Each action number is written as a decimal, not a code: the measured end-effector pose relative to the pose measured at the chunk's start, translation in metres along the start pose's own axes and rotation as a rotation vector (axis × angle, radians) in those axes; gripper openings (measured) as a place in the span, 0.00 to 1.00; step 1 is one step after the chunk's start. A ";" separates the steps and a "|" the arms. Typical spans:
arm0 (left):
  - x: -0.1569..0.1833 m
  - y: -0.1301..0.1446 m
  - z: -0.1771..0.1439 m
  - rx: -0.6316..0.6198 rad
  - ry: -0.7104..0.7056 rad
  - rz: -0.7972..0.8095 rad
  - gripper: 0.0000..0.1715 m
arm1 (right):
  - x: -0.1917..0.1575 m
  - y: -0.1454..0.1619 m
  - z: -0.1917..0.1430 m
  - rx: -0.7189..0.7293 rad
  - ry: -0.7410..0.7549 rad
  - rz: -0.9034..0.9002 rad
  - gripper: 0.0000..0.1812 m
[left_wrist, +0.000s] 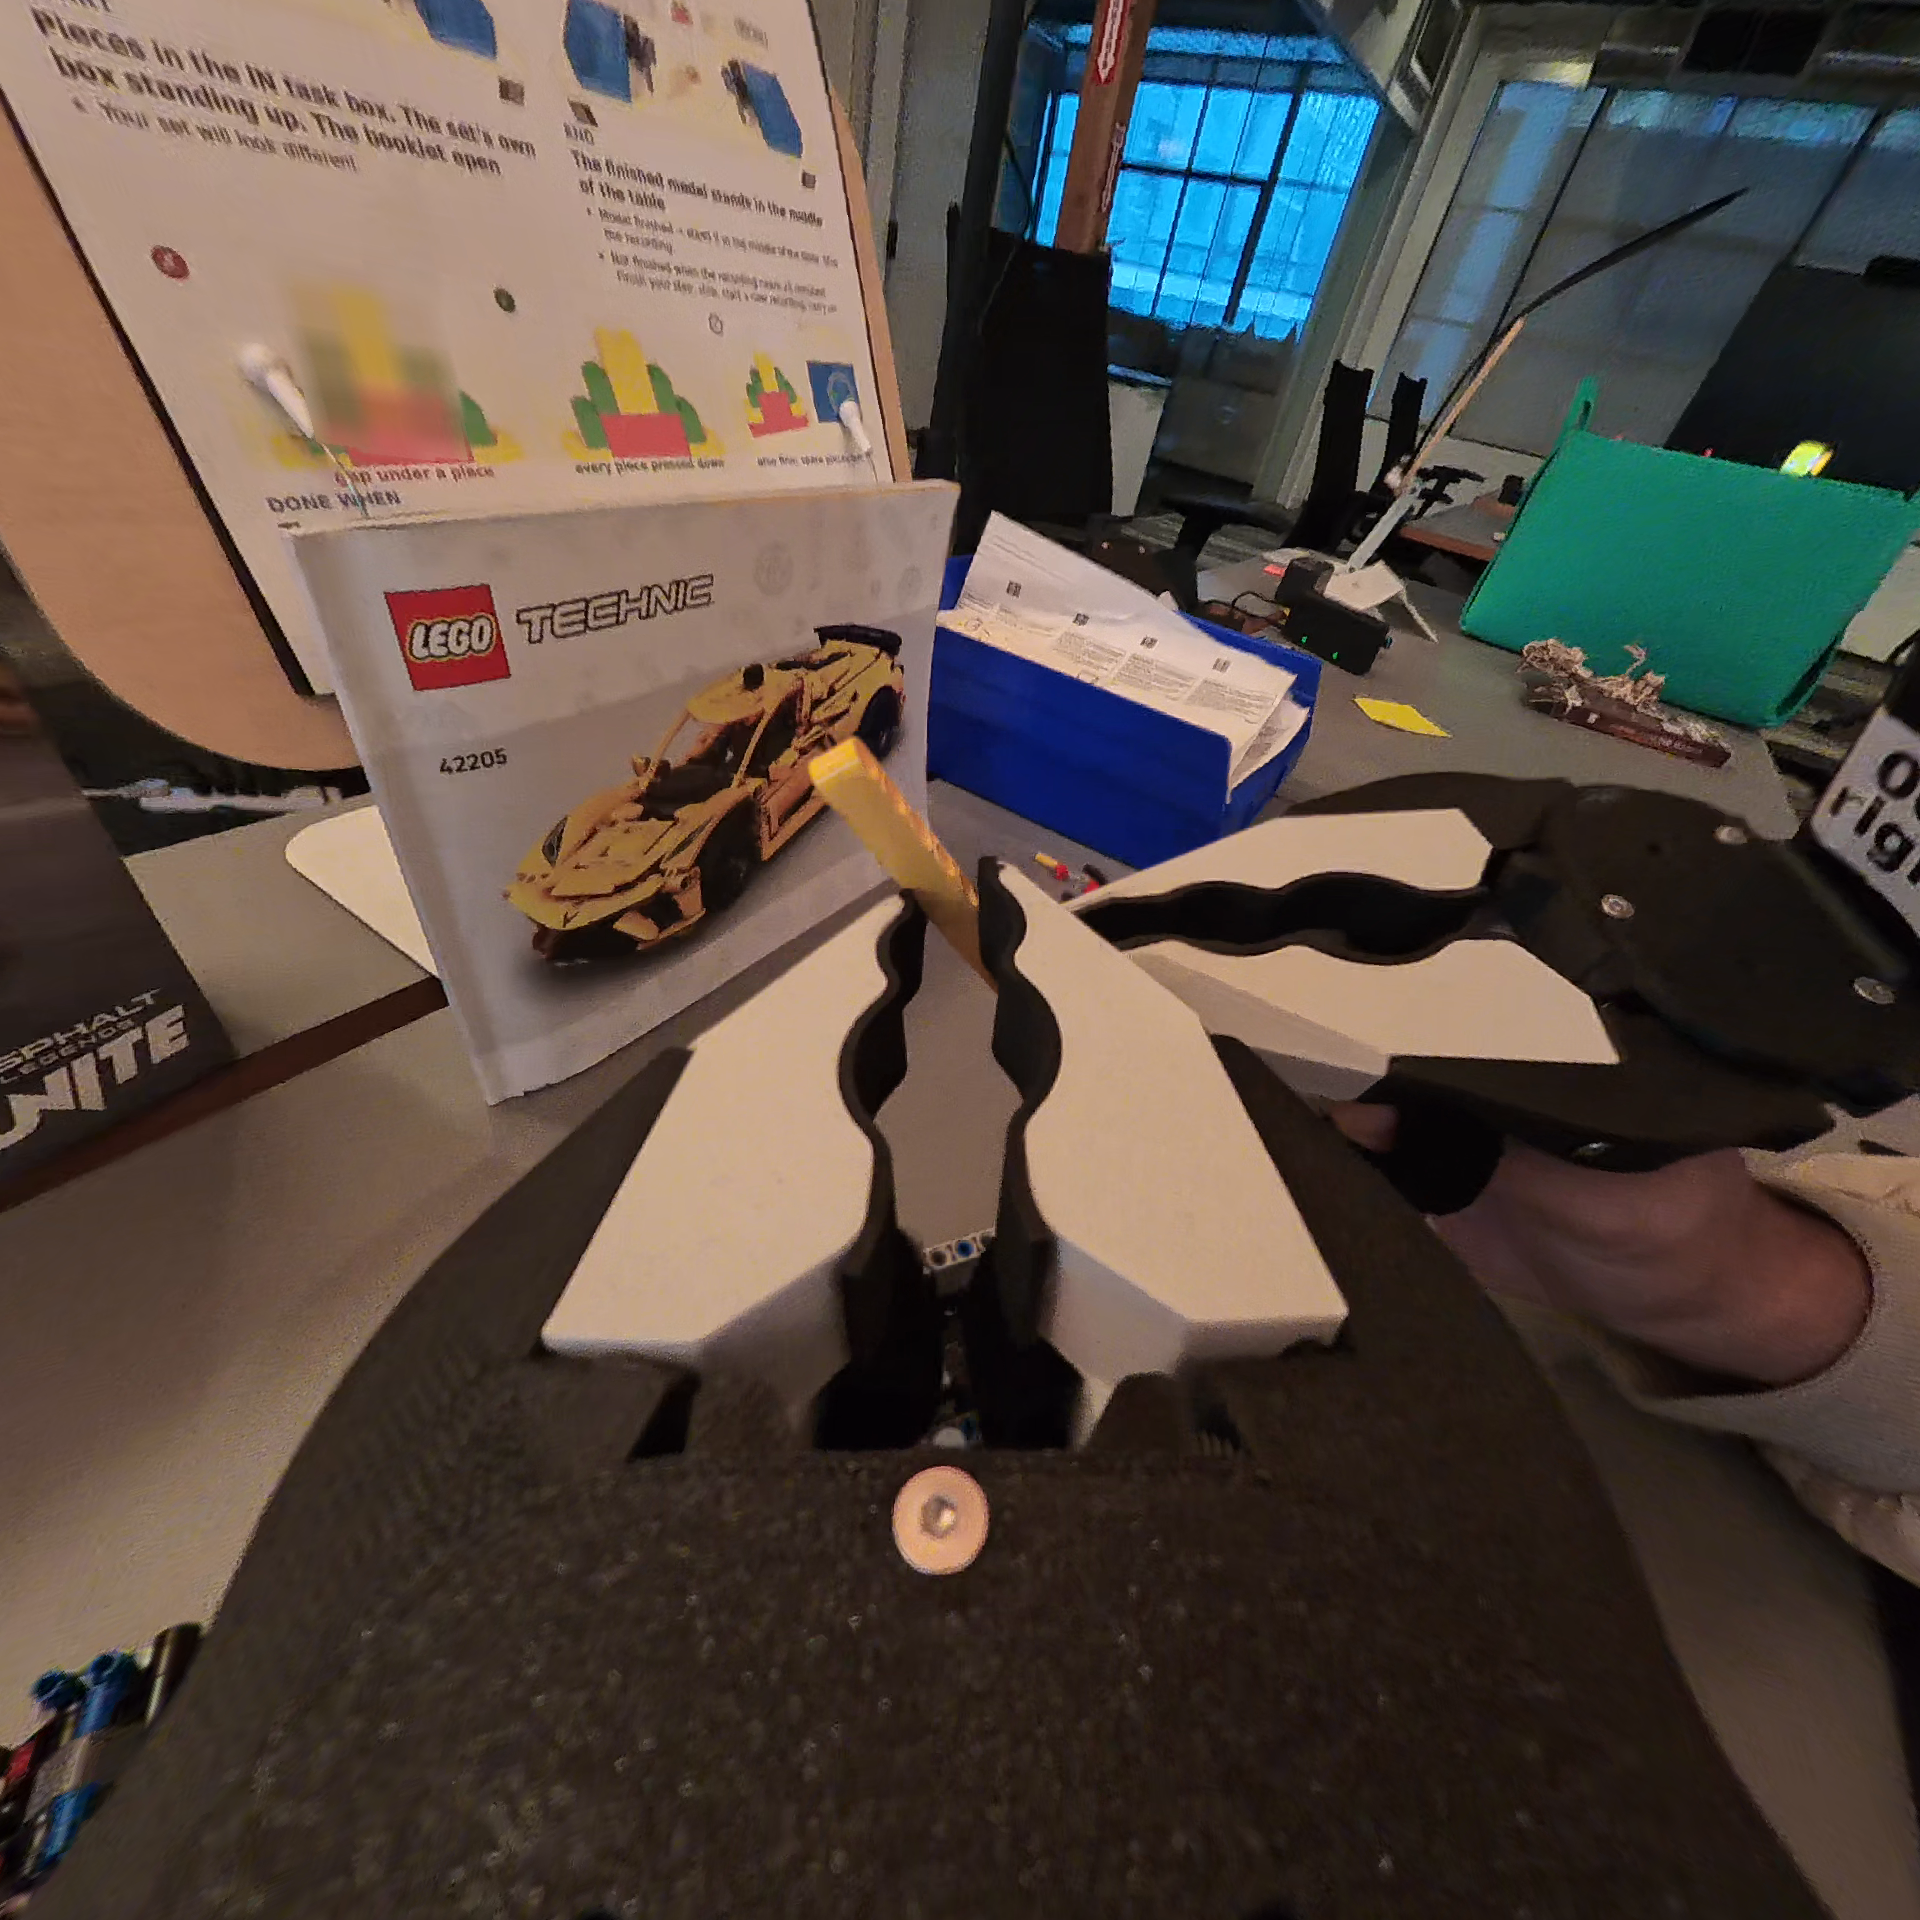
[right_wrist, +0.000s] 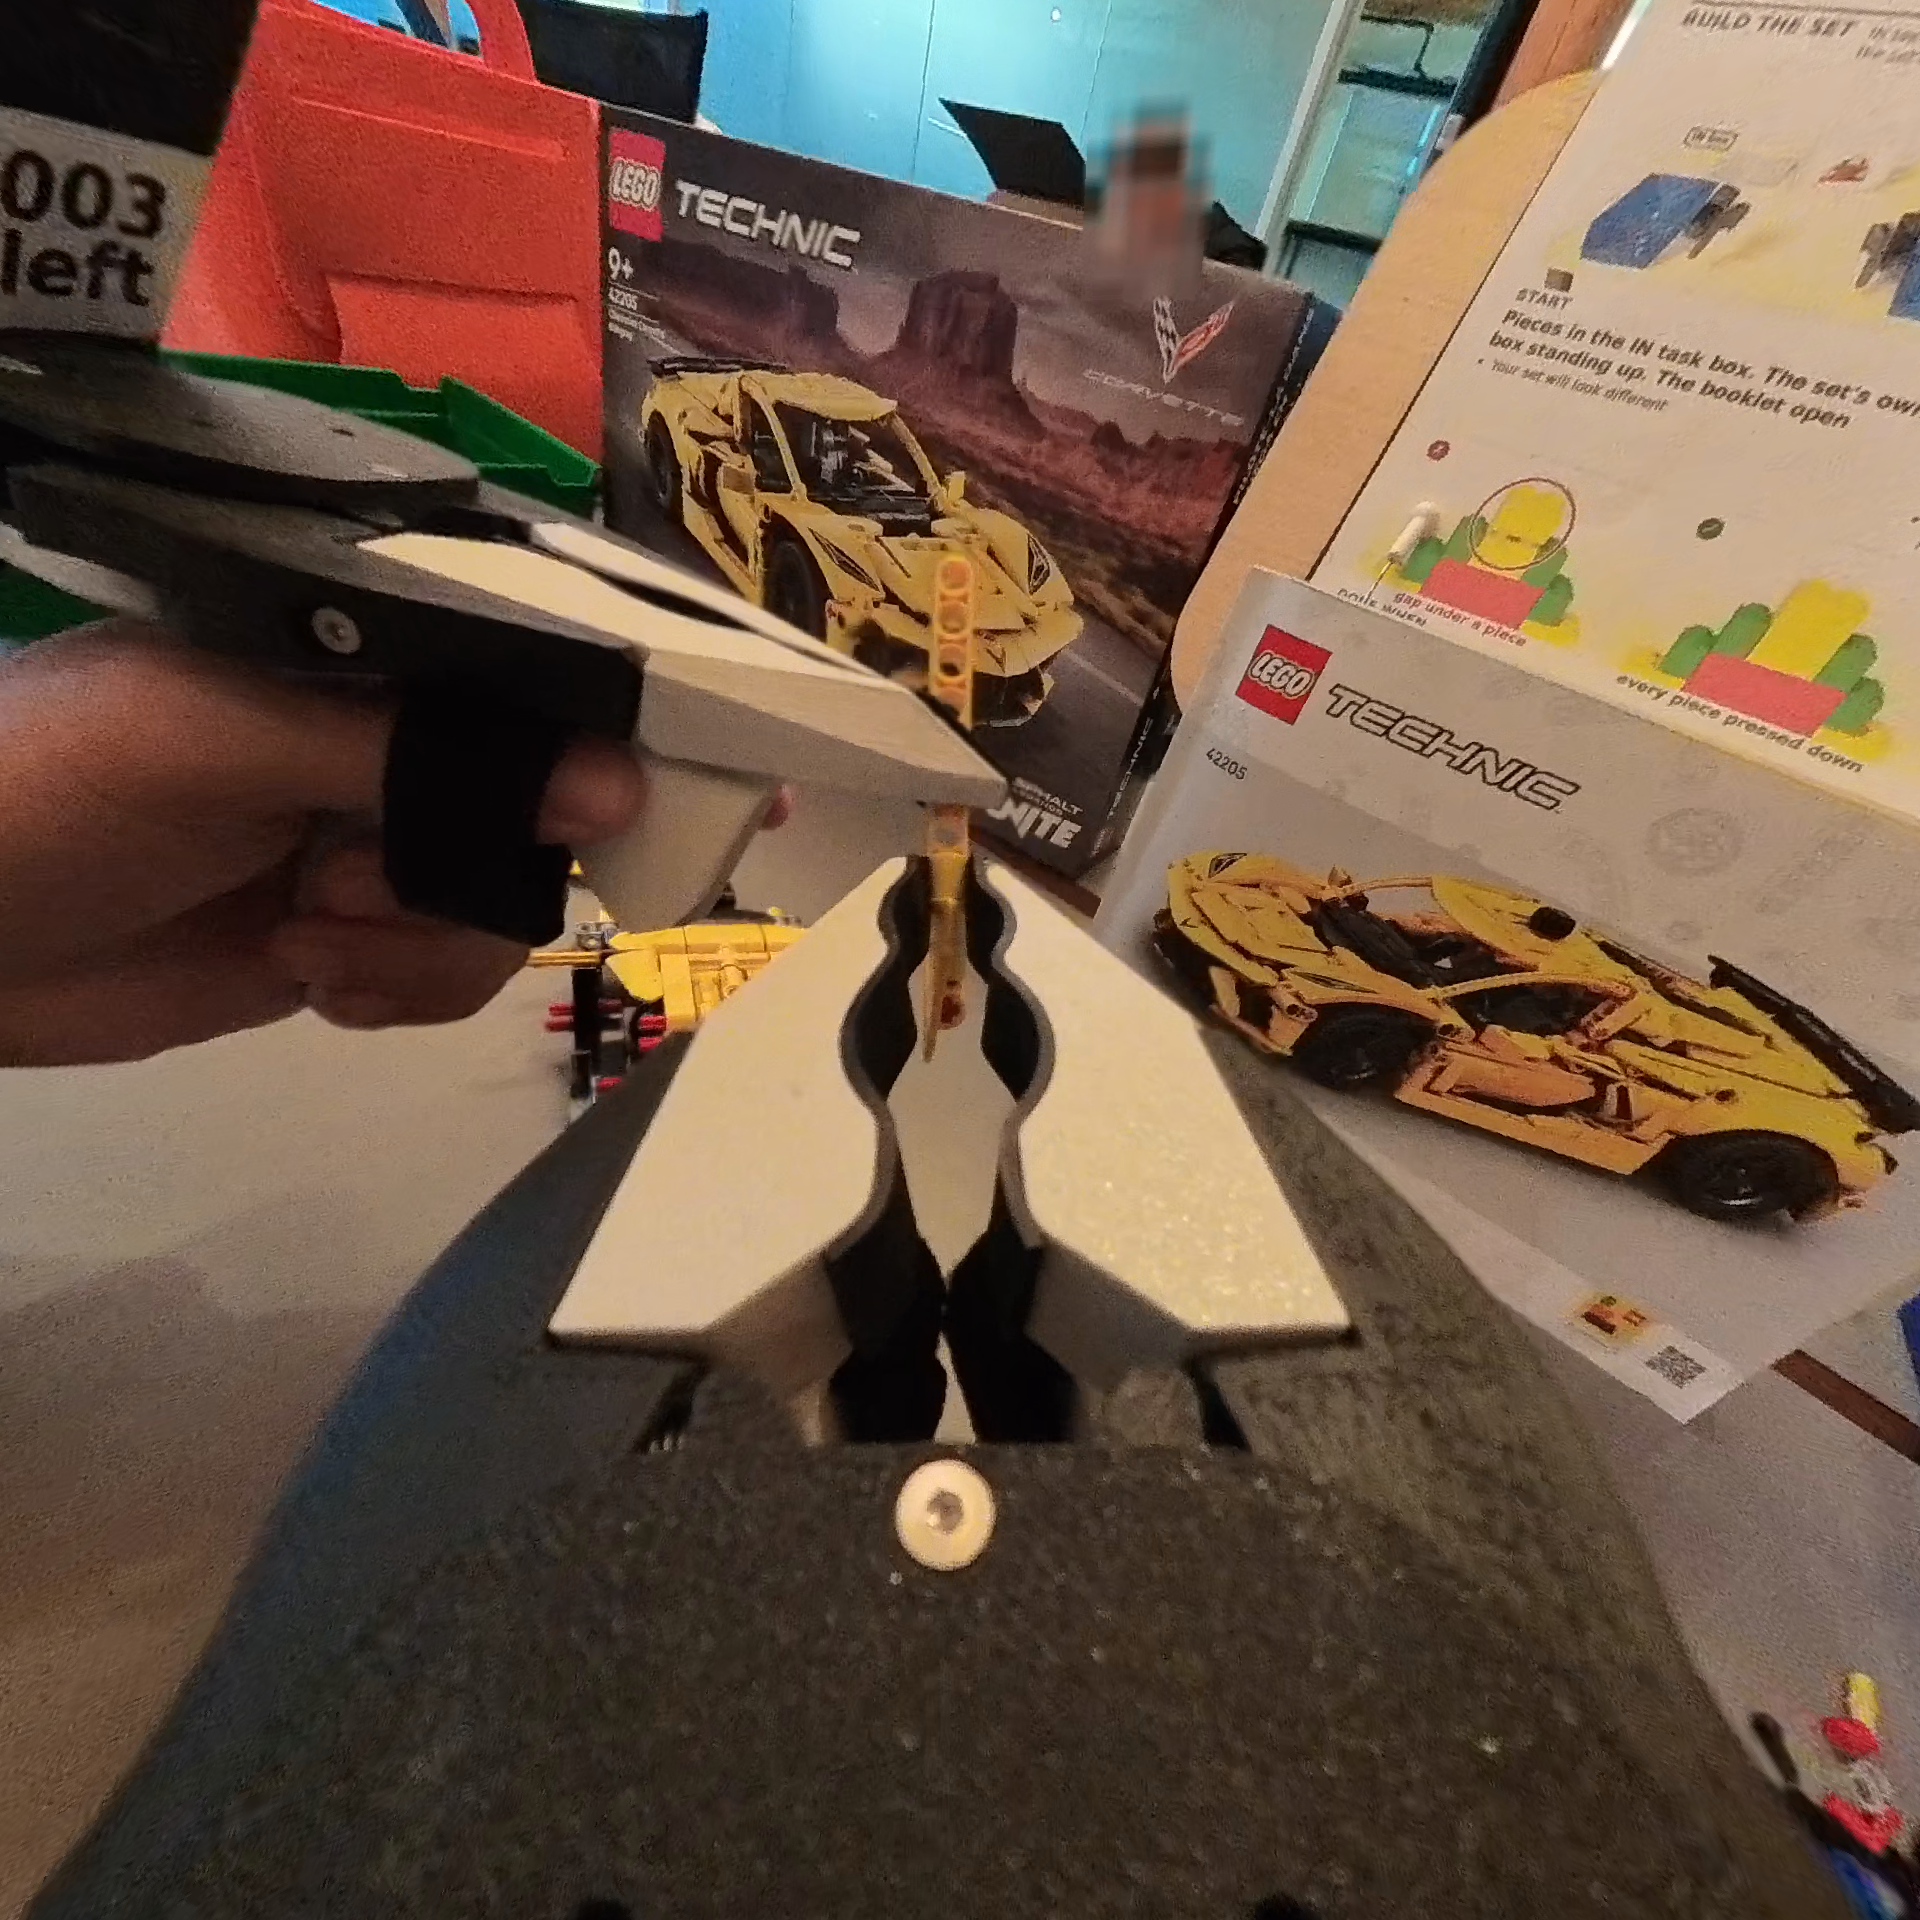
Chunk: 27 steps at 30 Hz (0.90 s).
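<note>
Left wrist view shows the left gripper (left_wrist: 951, 914) clamped on a yellow beam (left_wrist: 894, 831) that juts up past its tips, before the booklet (left_wrist: 644, 748) standing on the table (left_wrist: 208, 1247). The right gripper (right_wrist: 940, 894) pinches the same beam's lower end from below, beside the set box (right_wrist: 935, 416).

I am working in a big loft-like workshop or lab hall. Past my grey worktop (left_wrist: 260, 1195) I see tall paned windows (left_wrist: 1195, 208), bare ceiling beams and other tables with gear. A printed instruction board (left_wrist: 447, 260) stands propped before me, with a building-set booklet (left_wrist: 644, 769), its box (right_wrist: 935, 447), and a blue parts bin (left_wrist: 1091, 758) of papers.
</note>
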<state>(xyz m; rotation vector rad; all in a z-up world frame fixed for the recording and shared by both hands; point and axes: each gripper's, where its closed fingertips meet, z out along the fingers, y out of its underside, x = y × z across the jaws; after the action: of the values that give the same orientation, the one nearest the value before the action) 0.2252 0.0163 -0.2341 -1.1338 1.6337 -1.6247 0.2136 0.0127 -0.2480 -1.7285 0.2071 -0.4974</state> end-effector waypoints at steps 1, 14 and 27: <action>-0.001 0.001 0.001 -0.011 0.001 0.001 0.05 | 0.001 0.000 0.000 -0.001 -0.001 0.012 0.03; 0.002 0.001 0.000 0.046 0.134 -0.161 0.04 | -0.006 0.003 0.004 0.017 -0.108 0.169 0.03; 0.027 -0.070 -0.079 0.577 0.738 -0.441 0.04 | -0.041 -0.049 -0.041 0.270 -0.323 0.070 0.19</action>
<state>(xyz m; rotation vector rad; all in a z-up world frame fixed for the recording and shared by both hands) 0.1569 0.0390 -0.1525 -0.6350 1.1595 -2.8067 0.1533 0.0037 -0.2035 -1.5054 -0.0302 -0.1799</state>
